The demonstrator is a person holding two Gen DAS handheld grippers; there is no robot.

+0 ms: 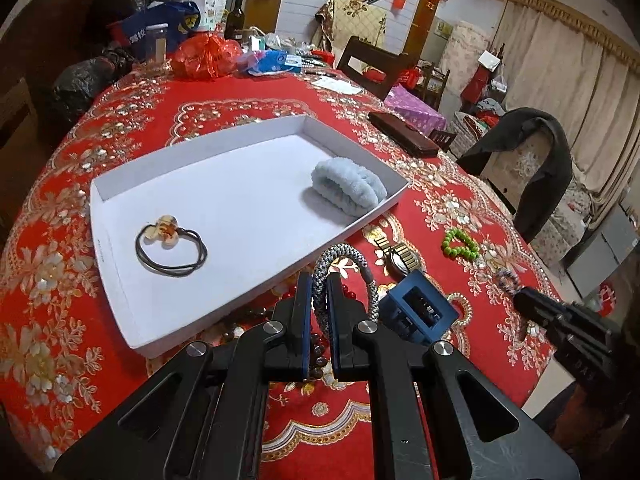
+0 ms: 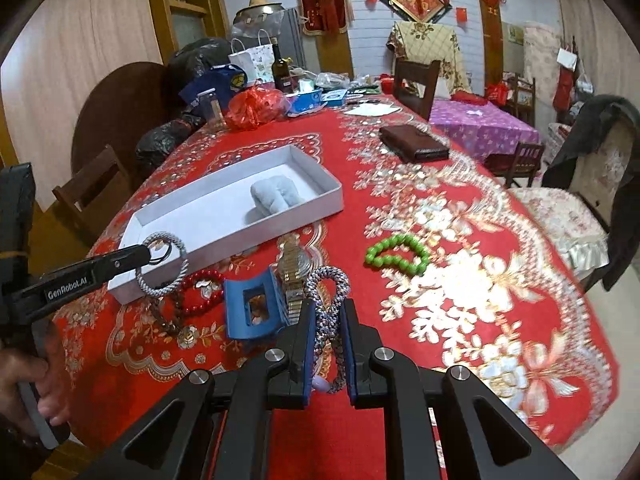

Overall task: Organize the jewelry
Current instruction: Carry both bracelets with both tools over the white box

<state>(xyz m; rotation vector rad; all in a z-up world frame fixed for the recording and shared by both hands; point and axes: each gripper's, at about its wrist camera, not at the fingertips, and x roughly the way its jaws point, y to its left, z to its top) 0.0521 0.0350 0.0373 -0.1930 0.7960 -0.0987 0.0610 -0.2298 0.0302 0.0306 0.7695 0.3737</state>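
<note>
Two grippers: each has its jaws pinched on a braided cord bracelet.
Left gripper (image 1: 319, 280): jaws pressed on the grey braided bracelet (image 1: 340, 254), whose loop arches up and to the right of the fingertips.
Right gripper (image 2: 329, 312): jaws clamped on the multicoloured braided bracelet (image 2: 328, 284); its loop stands just beyond the tips, and a pale bead sits low between the jaws.
White tray (image 1: 256, 136): ahead and left of the left jaws, holding a black hair tie (image 1: 172, 250) with a flower charm and a fluffy blue scrunchie (image 1: 348, 184).
Blue hair claw (image 2: 254, 308): just left of the right jaws, on the red tablecloth (image 2: 400, 320).
Metal watch (image 2: 292, 276): just beyond the claw.
Green bead bracelet (image 2: 396, 256): ahead and right of the right jaws.
Red bead bracelet (image 2: 202, 286): left of the claw, with a dark bead string beside it, possibly overlapping.
Hand (image 2: 24, 384): grips the left tool's handle.
</note>
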